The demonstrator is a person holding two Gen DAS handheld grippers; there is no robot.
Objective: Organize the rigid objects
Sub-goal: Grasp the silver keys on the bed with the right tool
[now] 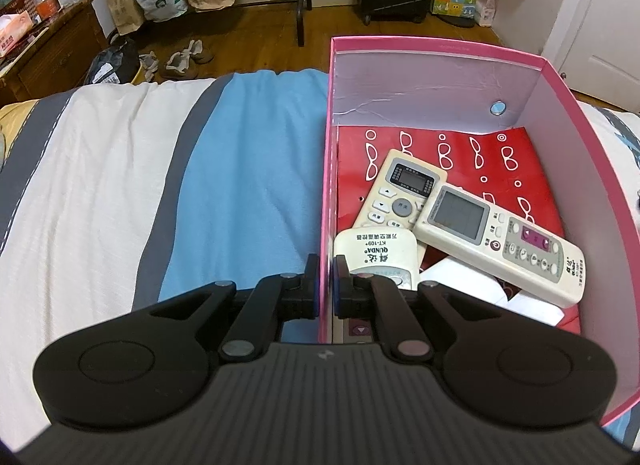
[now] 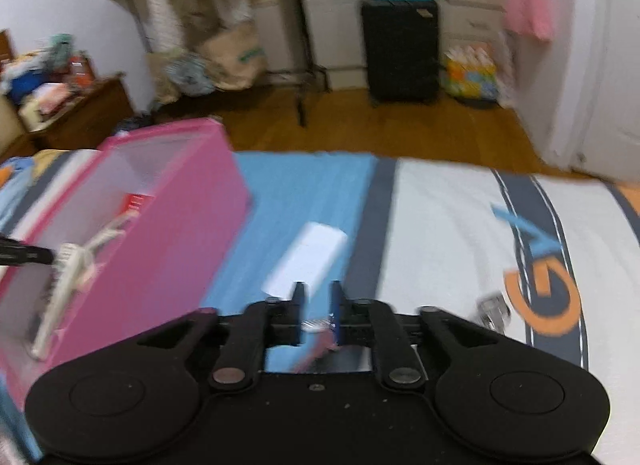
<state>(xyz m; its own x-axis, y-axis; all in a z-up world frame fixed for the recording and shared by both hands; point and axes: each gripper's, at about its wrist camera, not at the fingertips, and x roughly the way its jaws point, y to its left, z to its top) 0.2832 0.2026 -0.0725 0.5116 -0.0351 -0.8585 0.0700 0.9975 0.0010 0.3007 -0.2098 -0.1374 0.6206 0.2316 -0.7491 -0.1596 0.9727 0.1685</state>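
While left gripper point(image 1: 327, 285) pinches the pink box point(image 1: 560, 113) wall, remotes point(image 1: 496, 241) sit inside.
Right gripper point(image 2: 318, 307), nearly closed on something small and blurred, must next reach the white block point(image 2: 308, 261).

We saw a pink rectangular cardboard box point(image 1: 440, 45), open-topped and lined with red patterned paper, standing on the bed. Inside lay three cream plastic remote controls: one point(image 1: 404, 189) farthest, one with a grey screen point(image 1: 500, 241) overlapping it on the right, one point(image 1: 376, 257) nearest. A white rectangular block point(image 2: 308, 261) lay right of the box.

"QUNDA KT-109+" on remote point(image 1: 376, 255)
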